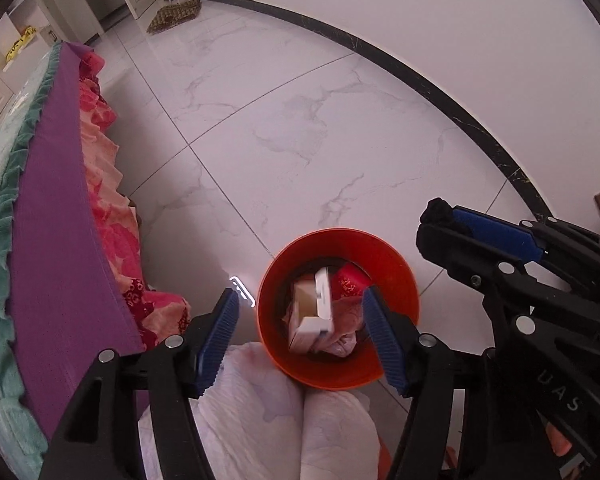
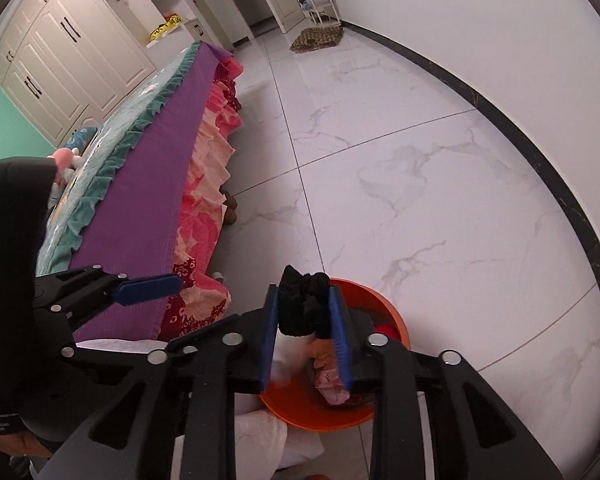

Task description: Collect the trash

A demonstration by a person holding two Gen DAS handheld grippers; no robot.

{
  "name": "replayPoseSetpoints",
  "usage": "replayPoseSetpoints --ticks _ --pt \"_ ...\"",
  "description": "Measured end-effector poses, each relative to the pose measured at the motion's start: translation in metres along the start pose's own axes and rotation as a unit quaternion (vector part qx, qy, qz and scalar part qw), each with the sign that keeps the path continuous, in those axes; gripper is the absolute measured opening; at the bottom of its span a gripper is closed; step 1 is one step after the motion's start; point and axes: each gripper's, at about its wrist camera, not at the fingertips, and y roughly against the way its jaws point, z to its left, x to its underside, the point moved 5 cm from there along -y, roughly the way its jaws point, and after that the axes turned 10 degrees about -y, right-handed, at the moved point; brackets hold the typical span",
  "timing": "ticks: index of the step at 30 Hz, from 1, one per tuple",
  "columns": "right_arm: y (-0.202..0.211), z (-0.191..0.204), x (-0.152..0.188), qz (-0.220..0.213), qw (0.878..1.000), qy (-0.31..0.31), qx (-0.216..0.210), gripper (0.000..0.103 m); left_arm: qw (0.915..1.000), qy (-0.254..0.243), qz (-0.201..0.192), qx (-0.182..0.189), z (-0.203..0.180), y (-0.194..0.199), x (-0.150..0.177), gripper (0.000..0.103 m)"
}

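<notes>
- Right gripper (image 2: 304, 330): blue pads clamped narrow on black crumpled wad (image 2: 303, 304) (cloth or bag, cannot tell which), held above near rim of orange bin (image 2: 384, 308).
- Left gripper (image 1: 300, 332): jaws spread wide, nothing between them, hovering over orange bin with pads astride its mouth.
- Orange bin: standing on white marble floor (image 1: 300, 128), just beside purple-edged bed (image 1: 56, 216); already loaded with white carton (image 1: 320, 300), red packet (image 1: 350, 282) and pale pink wrapper (image 1: 348, 320).
- White-clad knees (image 1: 260, 412): directly on camera side of orange bin, touching or nearly touching its wall (contact not resolvable).
- Hazard, early release: wad sits over rim rather than over centre of orange bin in right wrist view; likely to catch edge and fall to floor outside.
- Hazard, snagging: soft black material could cling to ribbed pads and stay hanging after opening.
- Hazard, collision: both grippers crowd same opening above orange bin; a knock could tip so light-looking a vessel (weight only guessed).
- Hazard, overflow: contents already piled fairly high inside orange bin; wad may perch on top and roll out.
</notes>
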Motion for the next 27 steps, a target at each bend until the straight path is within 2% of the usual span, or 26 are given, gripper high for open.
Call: replayPoseSetpoints --ticks 2,14,19,25,27 --pt "0.0 0.001 0.0 0.001 1.0 -0.001 -0.001 0.029 1.0 0.003 0.0 -0.001 0.002 0.0 0.0 0.069" --pt "0.013 0.018 0.001 -0.006 1.0 0.011 -0.001 0.03 0.9997 0.019 -0.011 -0.011 0.014 0.018 0.009 0.069" --pt "0.045 0.054 0.001 -0.035 0.998 0.039 -0.023 0.031 0.9966 0.048 -0.058 -0.034 0.031 0.061 0.022 0.07" --pt "0.089 0.12 0.005 -0.074 0.991 0.092 -0.063 0.037 0.9796 0.107 -0.136 -0.101 0.062 0.146 0.062 0.07" --pt "0.107 0.151 0.01 -0.087 0.986 0.112 -0.087 0.042 0.9691 0.132 -0.16 -0.133 0.074 0.174 0.082 0.076"
